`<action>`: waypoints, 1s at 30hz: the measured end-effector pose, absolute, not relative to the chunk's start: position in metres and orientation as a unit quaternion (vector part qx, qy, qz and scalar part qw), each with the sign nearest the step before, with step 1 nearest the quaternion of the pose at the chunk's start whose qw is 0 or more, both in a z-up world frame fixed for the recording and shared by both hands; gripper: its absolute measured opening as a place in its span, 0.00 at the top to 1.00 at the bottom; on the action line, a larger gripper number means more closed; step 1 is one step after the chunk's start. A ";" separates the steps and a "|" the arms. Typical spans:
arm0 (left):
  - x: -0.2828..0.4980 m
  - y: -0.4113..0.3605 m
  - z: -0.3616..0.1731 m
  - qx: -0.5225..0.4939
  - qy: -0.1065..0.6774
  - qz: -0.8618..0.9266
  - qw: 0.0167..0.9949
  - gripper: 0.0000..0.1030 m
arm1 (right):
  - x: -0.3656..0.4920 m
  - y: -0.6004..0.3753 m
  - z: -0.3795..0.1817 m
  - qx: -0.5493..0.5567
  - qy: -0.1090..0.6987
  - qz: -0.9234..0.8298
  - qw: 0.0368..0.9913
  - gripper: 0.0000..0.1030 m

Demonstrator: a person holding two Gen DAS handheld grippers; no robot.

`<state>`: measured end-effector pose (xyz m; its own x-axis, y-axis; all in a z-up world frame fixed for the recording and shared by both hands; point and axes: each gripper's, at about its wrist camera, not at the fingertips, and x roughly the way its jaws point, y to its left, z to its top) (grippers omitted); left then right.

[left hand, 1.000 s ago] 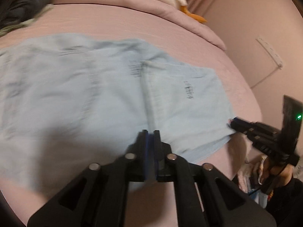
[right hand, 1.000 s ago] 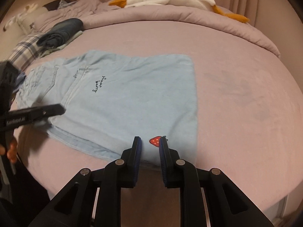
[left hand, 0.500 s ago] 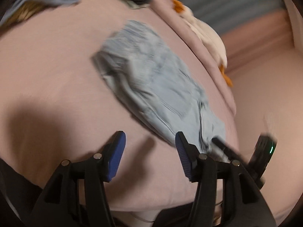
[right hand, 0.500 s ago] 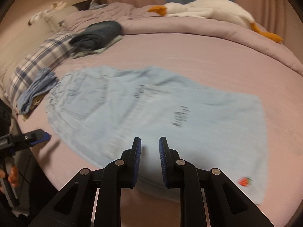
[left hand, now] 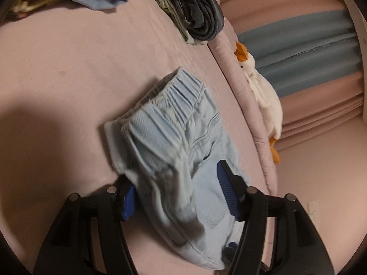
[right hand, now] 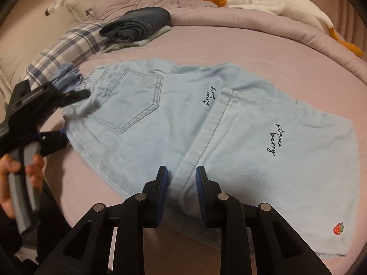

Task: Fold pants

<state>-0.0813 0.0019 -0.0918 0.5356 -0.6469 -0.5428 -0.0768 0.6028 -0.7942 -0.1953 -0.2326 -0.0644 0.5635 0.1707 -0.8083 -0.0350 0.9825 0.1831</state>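
Light blue denim pants [right hand: 174, 119] lie flat on the pink bed, leg ends folded back over the thighs, with "strawberry" script and a small strawberry patch [right hand: 338, 228]. My left gripper [left hand: 179, 194] is open, its jaws straddling the elastic waistband [left hand: 174, 100] corner; it also shows in the right wrist view [right hand: 68, 119] at the pants' left end. My right gripper [right hand: 181, 183] is open, jaws on either side of the folded leg's hem edge at the near side of the pants.
A folded stack of dark jeans and pale clothes [right hand: 135, 26] sits at the back of the bed. A plaid pillow [right hand: 68, 48] and folded blue cloth [right hand: 65, 75] lie left. A white goose plush [right hand: 263, 4] rests on the rolled duvet [right hand: 229, 20].
My left gripper opened and moved from the pants' middle to the waistband end. My right gripper moved left along the near edge to the folded hem and stayed open.
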 end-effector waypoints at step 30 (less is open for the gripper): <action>-0.107 -0.021 -0.034 -0.200 0.380 -0.276 0.859 0.83 | -0.154 -0.166 -0.064 -0.012 0.563 0.045 0.825 0.80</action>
<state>-0.1071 -0.0212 -0.0344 0.5578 -0.6276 -0.5431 0.3226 0.7668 -0.5549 -0.1545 -0.1660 -0.0642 0.3611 0.0613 -0.9305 -0.0875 0.9957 0.0316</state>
